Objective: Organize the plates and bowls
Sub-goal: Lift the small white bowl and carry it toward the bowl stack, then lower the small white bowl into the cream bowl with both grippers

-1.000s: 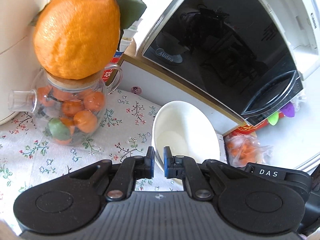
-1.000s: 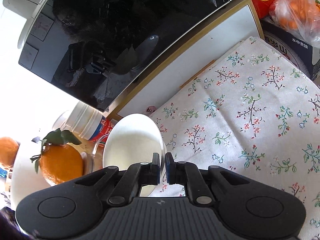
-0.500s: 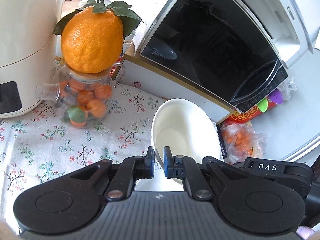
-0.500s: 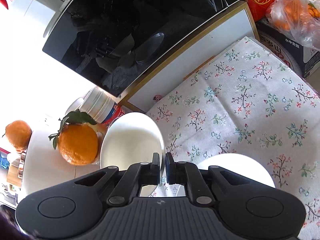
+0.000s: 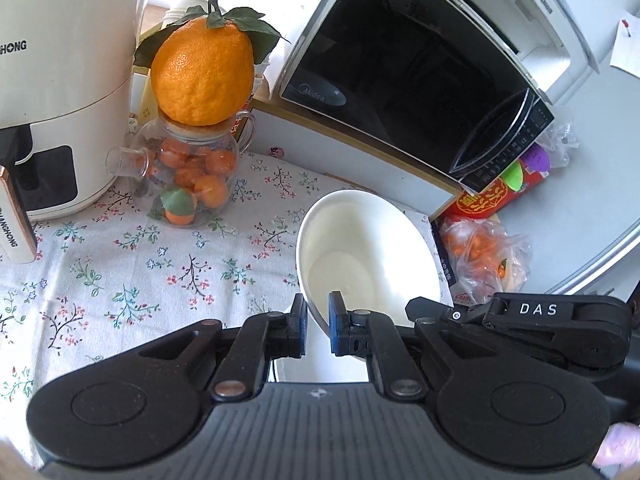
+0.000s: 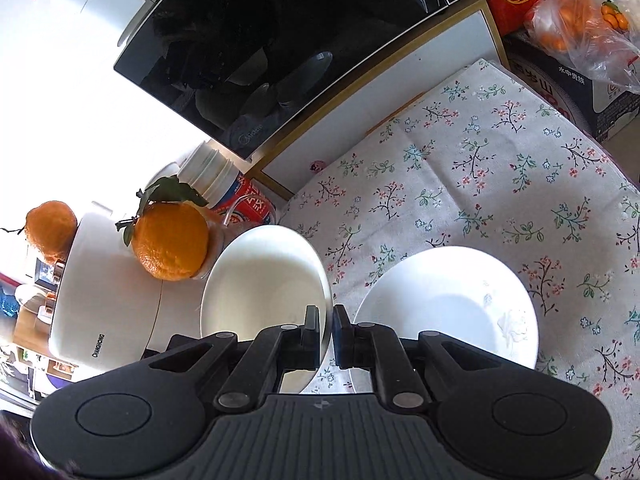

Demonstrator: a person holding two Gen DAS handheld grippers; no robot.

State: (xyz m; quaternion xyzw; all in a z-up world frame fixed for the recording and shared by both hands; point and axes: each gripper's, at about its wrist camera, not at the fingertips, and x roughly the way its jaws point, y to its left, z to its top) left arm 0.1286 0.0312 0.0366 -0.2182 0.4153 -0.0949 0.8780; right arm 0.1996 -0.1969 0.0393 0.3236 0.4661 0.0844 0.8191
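A white bowl point(image 5: 360, 248) hangs tilted above the flowered tablecloth point(image 5: 120, 264), held from two sides. My left gripper point(image 5: 317, 312) is shut on the bowl's near left rim, blue pads pinching the wall. In the right wrist view the same bowl point(image 6: 260, 280) sits left of centre, and my right gripper point(image 6: 327, 316) is shut on its right rim. The right gripper's black housing point(image 5: 536, 312) shows at the bowl's right in the left wrist view. A white plate point(image 6: 448, 308) lies flat on the cloth just right of the bowl.
A black microwave point(image 5: 400, 80) stands on a white shelf at the back. A white air fryer point(image 5: 48, 100) is at the left, beside a glass teapot of small oranges point(image 5: 192, 184) topped by a large orange point(image 5: 202, 76). A bag of oranges point(image 5: 484, 248) lies at the right.
Both grippers have risen and drawn back from the microwave with the bowl between them. The air fryer and the white plate have come into view.
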